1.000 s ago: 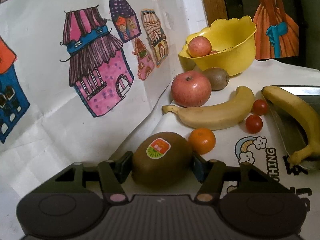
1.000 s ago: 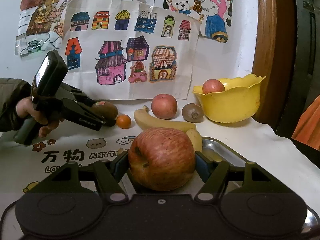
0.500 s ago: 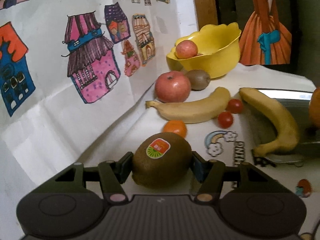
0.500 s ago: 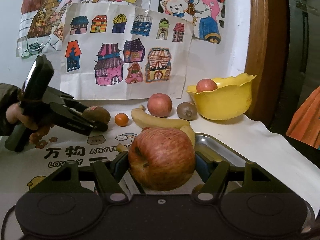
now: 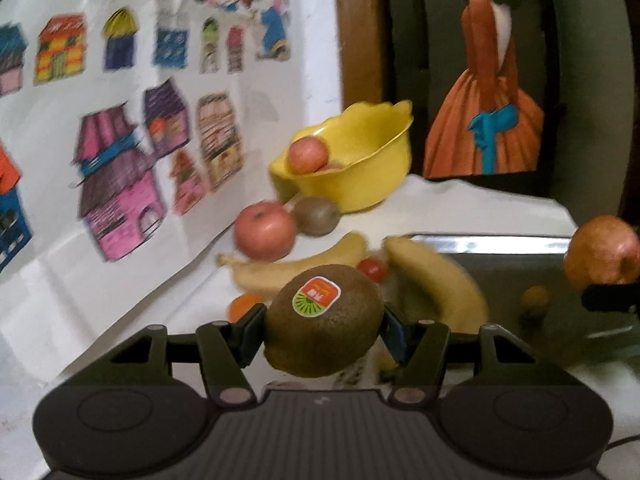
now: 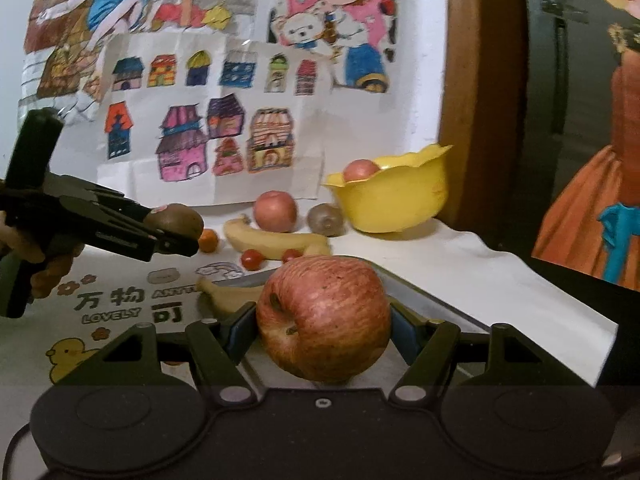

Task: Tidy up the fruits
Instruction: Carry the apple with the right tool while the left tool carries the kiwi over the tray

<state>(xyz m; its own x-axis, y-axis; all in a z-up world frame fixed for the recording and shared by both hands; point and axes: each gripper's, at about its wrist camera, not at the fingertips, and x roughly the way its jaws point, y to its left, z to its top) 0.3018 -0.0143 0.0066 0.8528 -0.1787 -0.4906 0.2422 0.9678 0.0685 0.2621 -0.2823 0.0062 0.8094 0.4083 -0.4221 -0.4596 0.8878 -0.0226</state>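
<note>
My left gripper [image 5: 324,326] is shut on a brown kiwi [image 5: 324,320] with a sticker, held above the table; the right wrist view shows it at the left [image 6: 176,220]. My right gripper [image 6: 324,330] is shut on a red apple [image 6: 324,316], held over the metal tray [image 6: 424,300]. That apple [image 5: 602,250] shows at the right edge of the left wrist view. A banana [image 5: 436,276] lies in the tray [image 5: 520,248]. A yellow bowl [image 6: 392,196] at the back holds a small apple [image 6: 360,170].
On the cloth by the wall lie another apple [image 6: 275,210], a second kiwi [image 6: 325,218], a banana [image 6: 272,240], a mandarin [image 6: 208,240] and two cherry tomatoes [image 6: 252,259]. Drawings hang on the wall behind. A person's hand [image 6: 52,268] grips the left tool. The table's right edge drops off.
The left gripper has lifted the kiwi and swung right toward the tray. The right gripper with the apple has risen slightly and keeps its hold.
</note>
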